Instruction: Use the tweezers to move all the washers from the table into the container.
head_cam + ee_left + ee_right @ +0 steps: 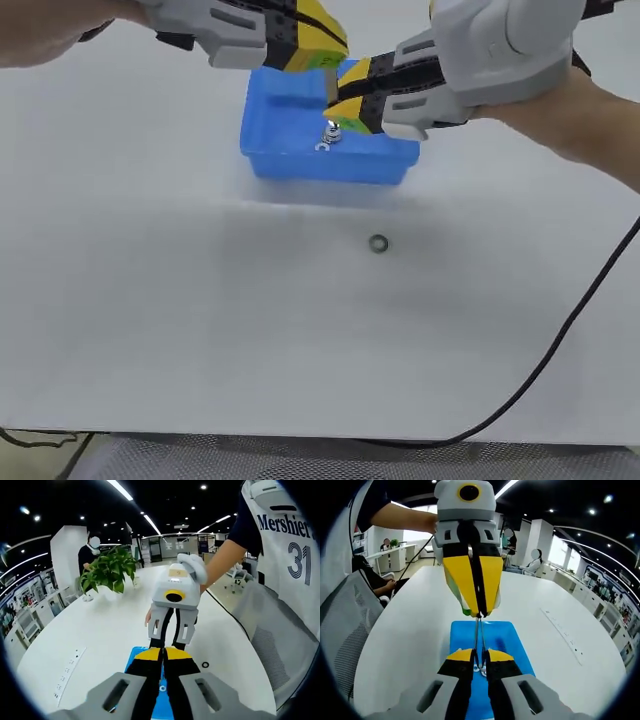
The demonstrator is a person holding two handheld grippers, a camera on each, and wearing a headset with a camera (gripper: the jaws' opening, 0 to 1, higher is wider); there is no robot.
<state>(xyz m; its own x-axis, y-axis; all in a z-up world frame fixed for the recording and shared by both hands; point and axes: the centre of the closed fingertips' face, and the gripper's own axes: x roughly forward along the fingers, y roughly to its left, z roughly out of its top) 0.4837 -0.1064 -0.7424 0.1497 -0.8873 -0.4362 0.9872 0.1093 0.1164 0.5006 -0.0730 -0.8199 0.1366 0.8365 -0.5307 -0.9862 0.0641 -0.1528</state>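
Tweezers (478, 632): thin bright steel legs. The long axis runs from the left hand-held gripper (479, 614) to the right hand-held gripper (480, 654), both pinched narrow on them above the blue plastic container (300, 162). The tips are hidden between the right jaws, so I cannot tell whether they carry anything. One dark, flat ring washer (378, 243) lies on the matte white counter (200, 320), near the container but apart from it.

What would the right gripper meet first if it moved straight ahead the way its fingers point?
Probably the left gripper: its yellow fingers face the right gripper head-on, with the tweezers running between the two above the blue container. Depth is unclear, but nothing else sits in that line.
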